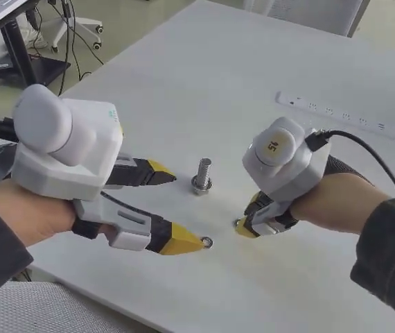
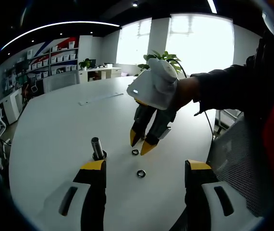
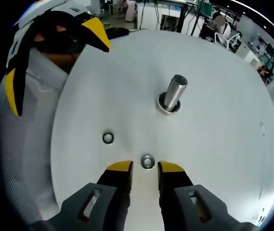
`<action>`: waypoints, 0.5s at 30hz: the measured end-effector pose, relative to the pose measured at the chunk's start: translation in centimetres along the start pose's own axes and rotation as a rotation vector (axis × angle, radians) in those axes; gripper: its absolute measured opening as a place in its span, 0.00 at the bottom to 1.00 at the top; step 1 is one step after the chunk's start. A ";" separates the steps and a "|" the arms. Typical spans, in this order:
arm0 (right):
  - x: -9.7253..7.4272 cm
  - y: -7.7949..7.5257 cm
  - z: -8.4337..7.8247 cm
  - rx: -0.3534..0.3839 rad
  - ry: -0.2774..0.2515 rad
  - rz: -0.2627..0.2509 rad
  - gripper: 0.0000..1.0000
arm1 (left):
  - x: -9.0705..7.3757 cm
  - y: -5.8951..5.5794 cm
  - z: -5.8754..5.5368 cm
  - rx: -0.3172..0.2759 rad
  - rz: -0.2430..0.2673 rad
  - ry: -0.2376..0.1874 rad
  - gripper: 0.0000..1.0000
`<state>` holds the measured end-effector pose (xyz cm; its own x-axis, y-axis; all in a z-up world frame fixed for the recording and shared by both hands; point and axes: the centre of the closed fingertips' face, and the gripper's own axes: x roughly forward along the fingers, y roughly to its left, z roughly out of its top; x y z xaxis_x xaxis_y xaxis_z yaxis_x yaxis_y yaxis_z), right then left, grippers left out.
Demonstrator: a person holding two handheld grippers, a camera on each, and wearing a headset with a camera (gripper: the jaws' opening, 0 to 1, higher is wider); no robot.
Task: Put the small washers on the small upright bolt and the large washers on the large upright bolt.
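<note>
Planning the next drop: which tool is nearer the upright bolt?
Left. The left tool, open, has one jaw tip beside the bolt; the right tool is farther, at a washer.

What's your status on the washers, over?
Left gripper open. Right gripper open, tips astride one washer on table. Second washer loose beside it. Bolt upright, nothing in the way.

- A round yellow sticker [image 1: 274, 146] sits on top of the white housing of the right tool [image 1: 243, 227]. It carries a dark two-digit number, turned sideways in the head view, which reads as "15".
- Small greenish marks [image 1: 113, 115] on the upper edge of the left tool [image 1: 186, 210] housing are too small to read.
</note>
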<state>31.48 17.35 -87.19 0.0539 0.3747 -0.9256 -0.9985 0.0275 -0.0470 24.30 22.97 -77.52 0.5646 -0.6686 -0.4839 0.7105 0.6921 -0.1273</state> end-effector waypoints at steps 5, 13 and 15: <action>0.4 -0.1 -0.3 0.010 0.018 0.009 0.22 | -0.1 0.0 0.0 -0.001 0.000 -0.003 0.66; 0.7 0.0 -0.4 0.013 0.029 0.021 0.21 | -0.1 0.0 0.0 0.000 0.002 -0.004 0.65; 0.8 0.0 -0.5 0.011 0.034 0.023 0.20 | -0.1 0.0 0.0 -0.002 0.001 -0.006 0.65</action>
<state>31.49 17.19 -88.10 0.0299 0.3437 -0.9386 -0.9993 0.0298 -0.0209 24.23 23.05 -77.48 0.5678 -0.6695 -0.4789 0.7092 0.6932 -0.1282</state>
